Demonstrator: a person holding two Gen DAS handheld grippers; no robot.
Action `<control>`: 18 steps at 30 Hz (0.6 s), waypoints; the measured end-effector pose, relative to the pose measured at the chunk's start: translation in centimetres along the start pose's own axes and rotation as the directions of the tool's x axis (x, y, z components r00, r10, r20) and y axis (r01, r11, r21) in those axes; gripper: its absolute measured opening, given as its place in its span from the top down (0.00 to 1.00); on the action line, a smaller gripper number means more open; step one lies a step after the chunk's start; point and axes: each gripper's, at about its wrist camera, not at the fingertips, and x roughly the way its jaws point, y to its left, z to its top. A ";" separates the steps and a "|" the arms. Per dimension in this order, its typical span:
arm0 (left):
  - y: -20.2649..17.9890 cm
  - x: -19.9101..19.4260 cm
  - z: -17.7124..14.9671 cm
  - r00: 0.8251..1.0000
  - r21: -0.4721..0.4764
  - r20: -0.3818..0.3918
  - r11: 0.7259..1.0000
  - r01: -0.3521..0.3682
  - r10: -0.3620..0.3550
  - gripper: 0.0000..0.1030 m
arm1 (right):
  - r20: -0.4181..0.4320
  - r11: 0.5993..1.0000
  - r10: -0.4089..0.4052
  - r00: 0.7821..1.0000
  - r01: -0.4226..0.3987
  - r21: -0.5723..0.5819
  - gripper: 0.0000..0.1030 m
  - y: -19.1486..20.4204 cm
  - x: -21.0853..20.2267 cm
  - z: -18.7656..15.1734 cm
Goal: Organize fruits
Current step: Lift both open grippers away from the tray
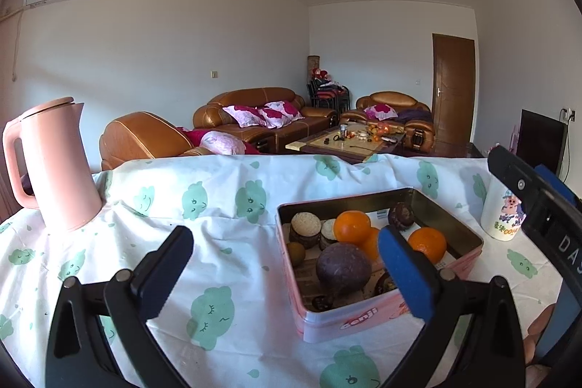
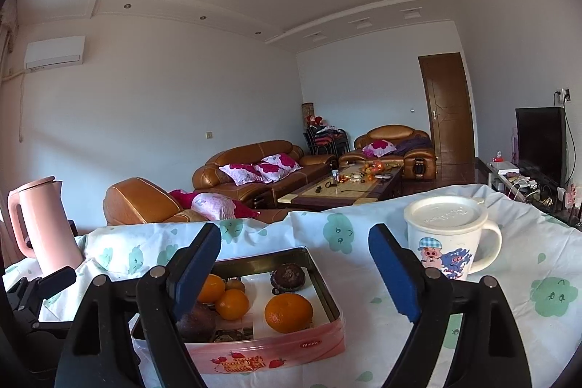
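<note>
A pink tin box [image 1: 363,319] [image 2: 269,353] sits on the cloth-covered table. It holds oranges [image 1: 351,226] [image 2: 288,312], a large dark purple fruit [image 1: 343,266], a small brown fruit [image 1: 295,253], a dark wrinkled fruit [image 1: 400,215] [image 2: 287,276] and round biscuits [image 1: 306,224]. My left gripper [image 1: 285,264] is open and empty, hovering just left of and over the box. My right gripper [image 2: 294,264] is open and empty above the box's right half; its body shows at the right of the left wrist view [image 1: 538,202].
A pink kettle [image 1: 54,166] [image 2: 43,224] stands at the table's back left. A white lidded pig mug [image 2: 449,239] [image 1: 503,213] stands right of the box. The cloth [image 1: 218,191] has green prints. Sofas and a coffee table lie beyond the table.
</note>
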 end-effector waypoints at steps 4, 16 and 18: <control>-0.2 -0.7 -0.2 1.000 0.007 0.011 1.000 -0.016 0.015 0.00 | 0.023 1.000 -0.009 1.000 0.009 -0.006 0.16 0.1 -0.9 -0.1; 0.1 -0.9 -0.1 1.000 0.001 0.006 1.000 -0.025 0.025 0.00 | 0.035 1.000 -0.024 0.999 0.025 -0.014 0.16 0.3 -1.5 -0.3; 0.0 -0.8 -0.1 0.999 0.007 0.003 0.999 -0.040 0.040 0.00 | 0.036 1.000 -0.027 0.999 0.027 -0.014 0.16 0.3 -1.5 -0.3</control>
